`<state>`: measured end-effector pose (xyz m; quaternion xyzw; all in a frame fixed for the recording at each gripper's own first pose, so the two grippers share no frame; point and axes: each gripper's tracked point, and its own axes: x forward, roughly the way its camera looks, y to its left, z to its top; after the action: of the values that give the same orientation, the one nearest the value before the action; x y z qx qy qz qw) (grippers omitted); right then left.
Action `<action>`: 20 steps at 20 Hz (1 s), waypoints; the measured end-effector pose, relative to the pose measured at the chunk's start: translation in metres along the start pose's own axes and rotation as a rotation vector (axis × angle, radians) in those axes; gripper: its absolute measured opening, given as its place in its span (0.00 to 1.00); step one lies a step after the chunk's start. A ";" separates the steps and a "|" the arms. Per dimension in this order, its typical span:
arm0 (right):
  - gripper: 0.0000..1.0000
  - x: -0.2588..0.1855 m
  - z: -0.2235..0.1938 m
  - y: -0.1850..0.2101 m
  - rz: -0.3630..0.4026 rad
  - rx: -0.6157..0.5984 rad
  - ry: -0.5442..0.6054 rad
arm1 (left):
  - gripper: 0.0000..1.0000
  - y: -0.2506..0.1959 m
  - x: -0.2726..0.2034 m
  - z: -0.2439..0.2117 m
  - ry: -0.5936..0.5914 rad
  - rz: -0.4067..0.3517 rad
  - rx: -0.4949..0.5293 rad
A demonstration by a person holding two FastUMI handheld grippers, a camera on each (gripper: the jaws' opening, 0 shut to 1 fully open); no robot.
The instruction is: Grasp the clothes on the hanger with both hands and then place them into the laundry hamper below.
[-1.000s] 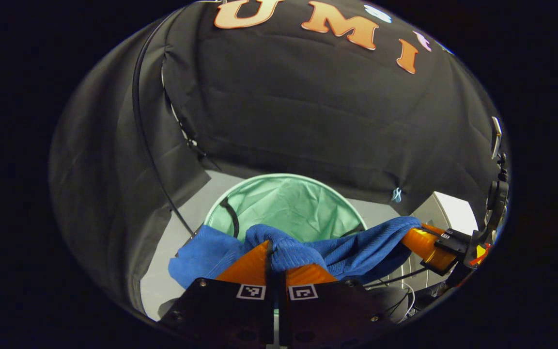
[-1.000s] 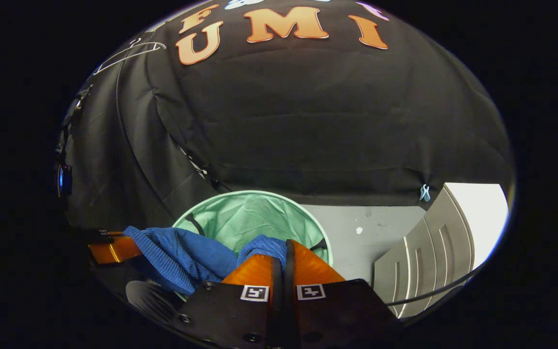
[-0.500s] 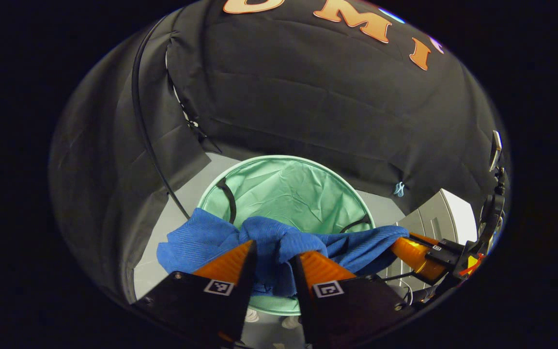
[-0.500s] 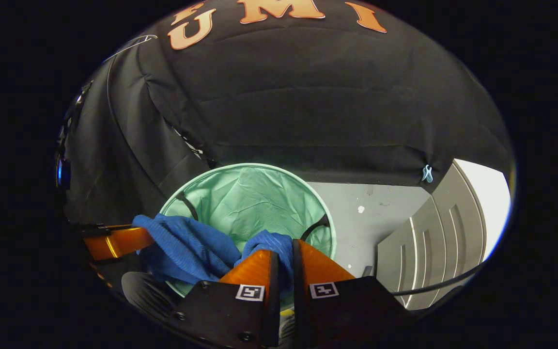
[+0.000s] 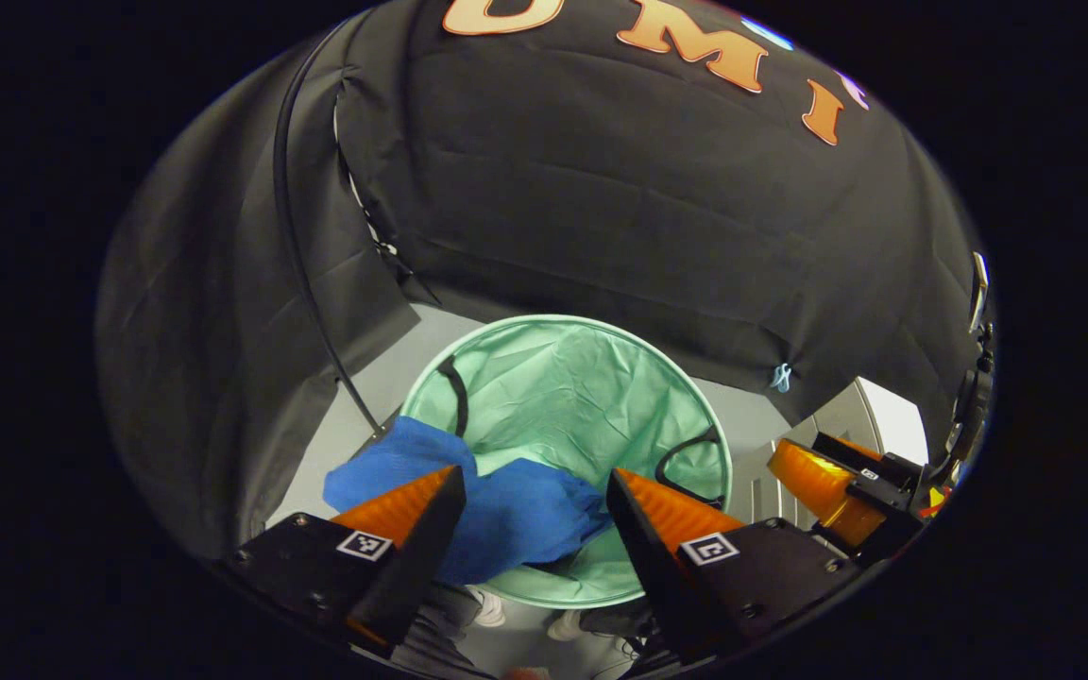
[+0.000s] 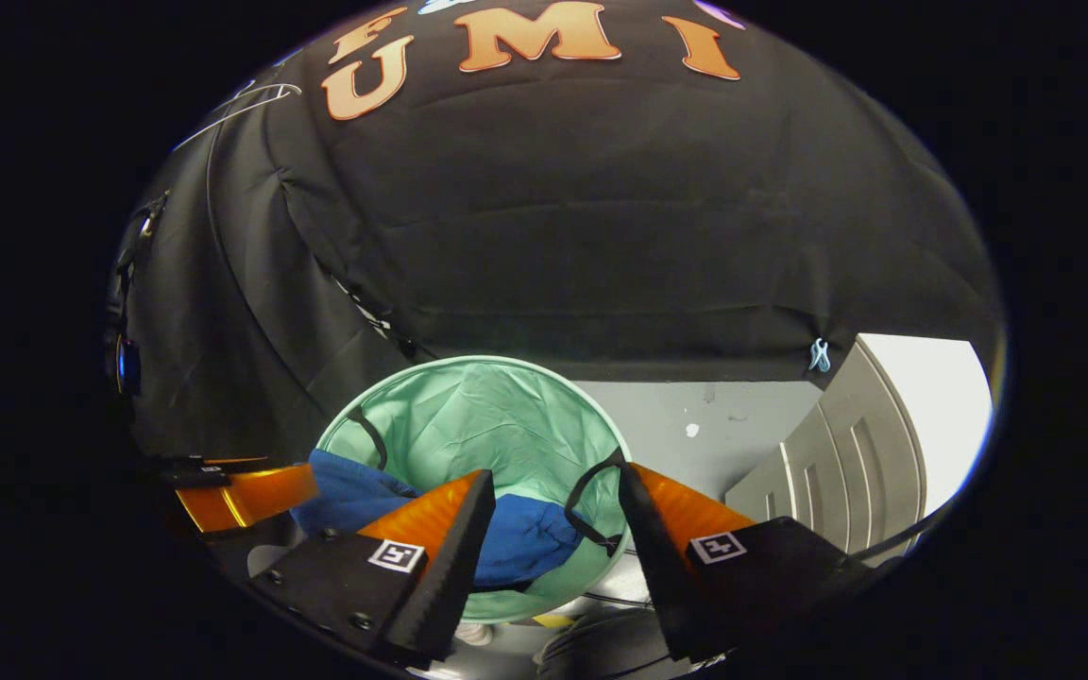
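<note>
A: Item one, your left gripper (image 5: 535, 486) and right gripper (image 6: 553, 491)?
B: Both spread, holding nothing.
A: Blue garment (image 5: 506, 515)?
B: Lower centre, draped over the green hamper's (image 5: 601, 340) near rim, partly inside.

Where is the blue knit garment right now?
In both views the blue knit garment lies in the mint-green fabric hamper, draped over its near-left rim, beyond the open left gripper and open right gripper.

A: How does the left gripper (image 5: 535, 486) stand?
B: Its 2 fingers are spread wide, gripping nothing.
A: The right gripper (image 6: 555, 484)?
B: Also parted wide, its 2 fingers pointing forward and down.
</note>
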<state>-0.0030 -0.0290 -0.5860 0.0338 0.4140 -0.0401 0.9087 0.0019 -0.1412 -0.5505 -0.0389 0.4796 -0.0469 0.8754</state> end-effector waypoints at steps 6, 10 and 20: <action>1.00 -0.019 0.004 -0.005 -0.016 -0.009 -0.025 | 0.98 -0.007 -0.027 0.019 -0.062 0.021 0.023; 0.99 -0.035 0.021 -0.009 -0.019 -0.006 -0.074 | 0.97 -0.018 -0.046 0.032 -0.094 0.001 0.034; 1.00 -0.114 0.098 -0.035 -0.046 -0.043 -0.233 | 0.97 -0.030 -0.122 0.112 -0.294 -0.018 0.052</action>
<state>-0.0072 -0.0675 -0.4367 -0.0001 0.3070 -0.0557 0.9501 0.0294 -0.1539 -0.3852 -0.0270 0.3445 -0.0609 0.9364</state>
